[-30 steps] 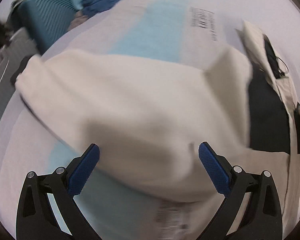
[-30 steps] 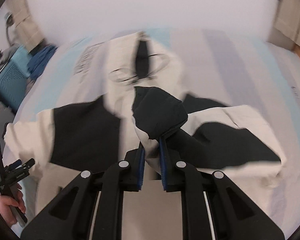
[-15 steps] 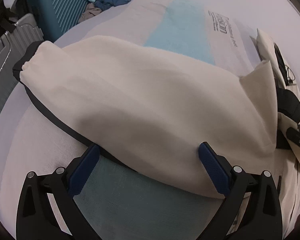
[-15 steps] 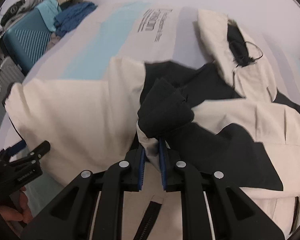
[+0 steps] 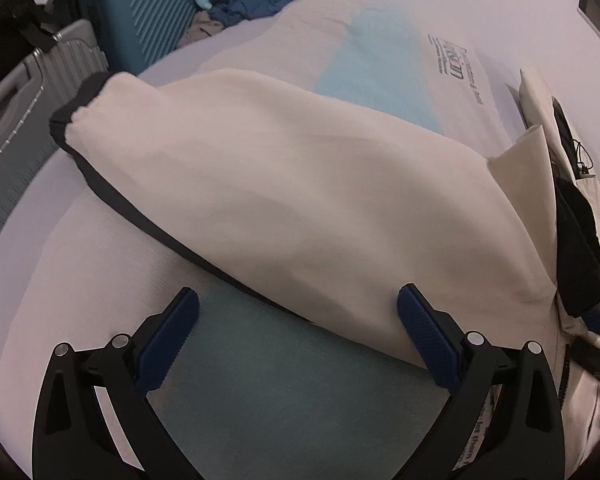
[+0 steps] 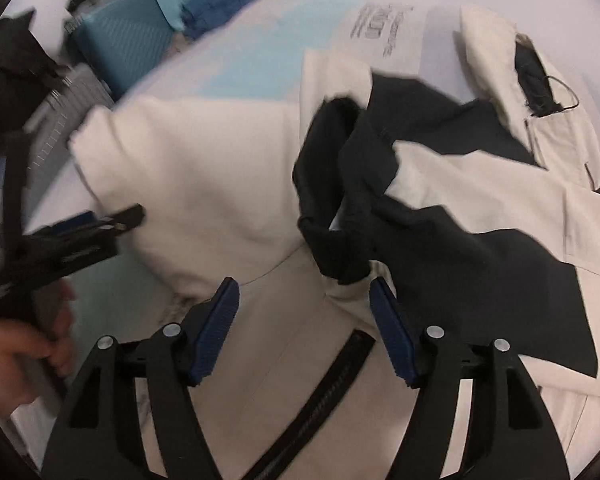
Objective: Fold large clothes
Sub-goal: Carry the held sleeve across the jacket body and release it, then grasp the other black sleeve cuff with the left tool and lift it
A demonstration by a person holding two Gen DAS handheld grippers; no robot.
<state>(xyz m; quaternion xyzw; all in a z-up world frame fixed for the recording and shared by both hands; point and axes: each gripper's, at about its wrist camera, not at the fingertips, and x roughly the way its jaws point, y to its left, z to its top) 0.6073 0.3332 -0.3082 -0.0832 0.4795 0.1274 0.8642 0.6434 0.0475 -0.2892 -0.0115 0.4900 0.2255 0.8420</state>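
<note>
jacket [image 6: 228, 184]: cream and black, spread on the bed [image 5: 380, 40], zipper facing up
right gripper [image 6: 304, 324]: jaws have just been opening, black cuff [image 6: 332, 216] just past them, unpressed
left gripper [image 5: 298, 336]: jaws wide apart, empty, above the cream sleeve [image 5: 280, 184]

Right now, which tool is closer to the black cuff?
Right. The right tool stands open with the black cuff just ahead of it; the left tool is off beside the cream sleeve.

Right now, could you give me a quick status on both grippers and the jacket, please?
Right gripper jaws just opened, black cuff dropped onto the jacket. Left gripper open, empty, over the cream sleeve. Nothing in the way.
</note>
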